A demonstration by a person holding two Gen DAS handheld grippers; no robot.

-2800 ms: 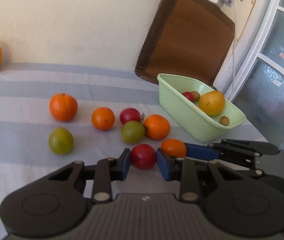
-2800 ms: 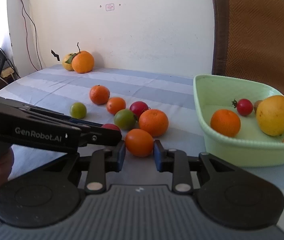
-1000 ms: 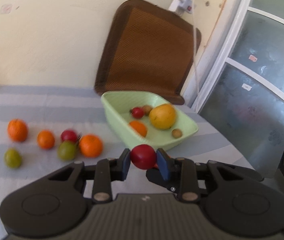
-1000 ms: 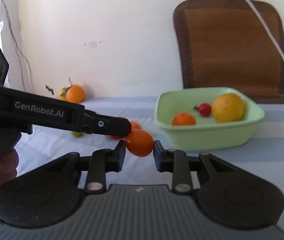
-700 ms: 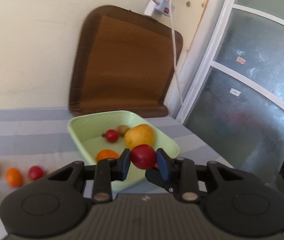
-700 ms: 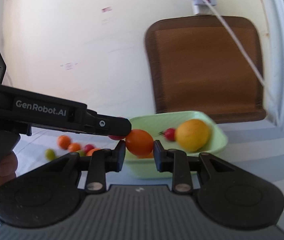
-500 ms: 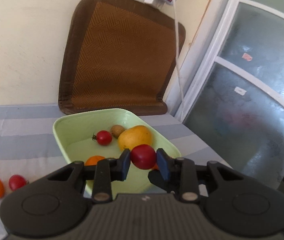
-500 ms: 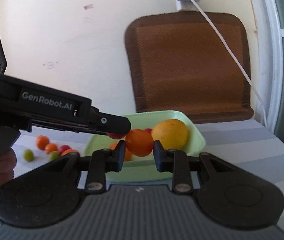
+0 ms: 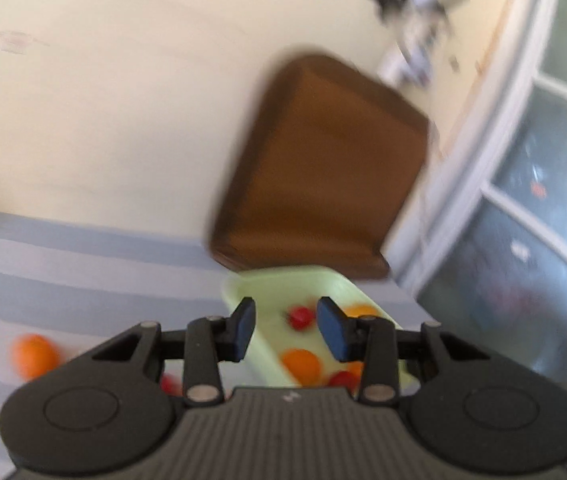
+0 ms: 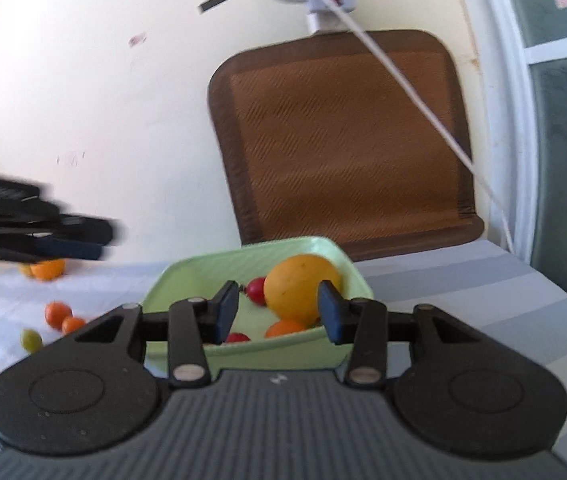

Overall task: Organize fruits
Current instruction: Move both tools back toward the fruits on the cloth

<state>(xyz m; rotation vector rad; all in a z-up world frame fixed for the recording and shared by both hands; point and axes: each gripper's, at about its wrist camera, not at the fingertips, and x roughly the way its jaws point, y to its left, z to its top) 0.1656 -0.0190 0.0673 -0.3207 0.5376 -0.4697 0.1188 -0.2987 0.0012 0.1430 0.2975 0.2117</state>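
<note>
My left gripper (image 9: pixel 285 328) is open and empty above the near end of the light green basket (image 9: pixel 239 288). The view is blurred. In the basket lie a small red tomato (image 9: pixel 300 317), an orange (image 9: pixel 300 364) and another red fruit (image 9: pixel 342 379). My right gripper (image 10: pixel 278 312) is open and empty over the same basket (image 10: pixel 187 268). There a big yellow-orange fruit (image 10: pixel 299 288), a red tomato (image 10: pixel 256 289), an orange (image 10: pixel 285 328) and a red fruit (image 10: pixel 236 337) lie inside. The left gripper shows in the right wrist view (image 10: pixel 63 240), to the left of the basket.
Several oranges (image 10: pixel 57 314) and a green fruit (image 10: pixel 30 339) lie on the striped tablecloth left of the basket; one orange shows in the left wrist view (image 9: pixel 33 356). A brown mat (image 10: pixel 343 140) leans on the wall behind. A white cable (image 10: pixel 423 108) hangs at the right.
Both grippers have opened. The red fruit left the left gripper and the orange left the right gripper; both now lie in the basket. The left gripper has swung left and away.
</note>
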